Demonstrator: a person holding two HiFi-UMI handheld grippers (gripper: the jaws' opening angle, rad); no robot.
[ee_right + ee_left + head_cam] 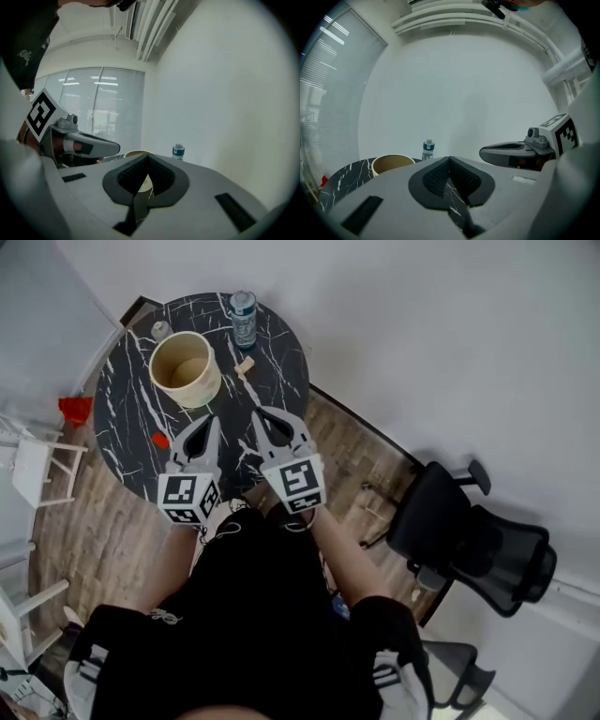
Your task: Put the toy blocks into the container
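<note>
1 tabletop (127, 423), 1 container (185, 368), 1 bottle (243, 317), 1 wood block (245, 365), 1 red block (159, 440), 1 grey bit (161, 330). 2 claws: L claw (210, 422), R claw (262, 414).

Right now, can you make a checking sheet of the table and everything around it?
Surface: round black marble table.
Job's things: tan container upright; red block and wooden block on the table, outside it.
Clutter: bottle; small grey round thing.
Grippers: left gripper and right gripper, jaws shut, empty.
Cables: nothing seen.
Surroundings: white wall, wood floor, black office chair, white stools.
</note>
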